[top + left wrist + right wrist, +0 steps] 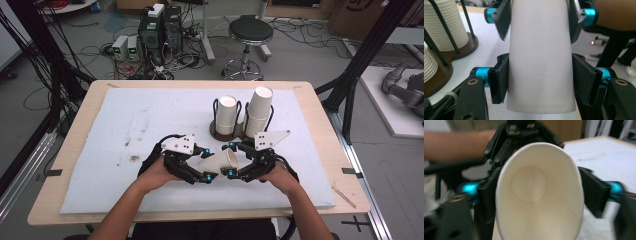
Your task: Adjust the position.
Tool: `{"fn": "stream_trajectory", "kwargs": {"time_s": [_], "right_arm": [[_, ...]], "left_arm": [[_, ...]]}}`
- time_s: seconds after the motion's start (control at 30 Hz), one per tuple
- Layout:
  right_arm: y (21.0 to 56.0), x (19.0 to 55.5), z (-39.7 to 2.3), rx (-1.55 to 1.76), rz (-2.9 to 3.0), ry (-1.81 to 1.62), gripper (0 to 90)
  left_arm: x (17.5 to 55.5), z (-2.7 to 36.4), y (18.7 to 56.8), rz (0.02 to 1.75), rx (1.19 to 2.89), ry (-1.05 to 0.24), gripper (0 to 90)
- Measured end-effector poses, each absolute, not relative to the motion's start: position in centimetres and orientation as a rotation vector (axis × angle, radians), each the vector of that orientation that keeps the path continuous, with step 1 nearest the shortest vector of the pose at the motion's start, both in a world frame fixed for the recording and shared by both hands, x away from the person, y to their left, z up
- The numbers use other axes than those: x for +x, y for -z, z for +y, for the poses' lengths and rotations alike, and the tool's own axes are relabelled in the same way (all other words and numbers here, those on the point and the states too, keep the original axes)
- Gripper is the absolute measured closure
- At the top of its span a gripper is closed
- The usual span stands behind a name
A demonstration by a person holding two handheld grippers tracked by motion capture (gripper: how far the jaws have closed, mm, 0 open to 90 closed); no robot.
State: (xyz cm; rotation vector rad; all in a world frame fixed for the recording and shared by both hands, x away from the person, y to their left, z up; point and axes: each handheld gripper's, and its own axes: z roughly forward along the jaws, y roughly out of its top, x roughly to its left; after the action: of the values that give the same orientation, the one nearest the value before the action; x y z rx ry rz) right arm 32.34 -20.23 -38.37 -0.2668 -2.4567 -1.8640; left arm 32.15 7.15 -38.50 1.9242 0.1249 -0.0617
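Paper cup point(220, 161) between both grippers, before the cup rack point(226, 131).

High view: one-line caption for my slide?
Both grippers, left and right, meet on one paper cup before a two-stack cup holder.

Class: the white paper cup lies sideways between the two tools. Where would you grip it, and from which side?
Grip the paper cup across its tapered side wall near the narrow base, coming from the base end. The rim end is wide and squashes easily.

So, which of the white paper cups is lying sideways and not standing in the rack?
The single cup held between the two hand-held grippers at the front. It lies sideways, its mouth toward the right one. The other cups stand upright in two stacks in the wire rack behind.
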Motion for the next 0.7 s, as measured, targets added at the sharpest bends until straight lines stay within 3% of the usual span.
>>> {"fn": "stream_trajectory", "kwargs": {"time_s": [0.27,0.37,0.5,0.7], "right_arm": [[38.32,32.49,-20.65,-0.337,-2.397,1.941,21.7],[38.3,32.59,-20.75,-0.323,-2.392,1.947,30.3],[38.23,32.5,-20.71,-0.291,-2.437,1.935,33.6],[38.5,32.51,-20.3,-0.305,-2.517,1.867,35.6]], "left_arm": [[32.5,8.09,38.45,0.164,1.798,0.071,36.2],[32.63,8.25,38.53,0.175,1.78,0.07,36.5],[32.53,8.11,38.78,0.179,1.816,0.06,36.4],[32.12,7.35,38.94,0.214,1.903,-0.017,24.7]]}}
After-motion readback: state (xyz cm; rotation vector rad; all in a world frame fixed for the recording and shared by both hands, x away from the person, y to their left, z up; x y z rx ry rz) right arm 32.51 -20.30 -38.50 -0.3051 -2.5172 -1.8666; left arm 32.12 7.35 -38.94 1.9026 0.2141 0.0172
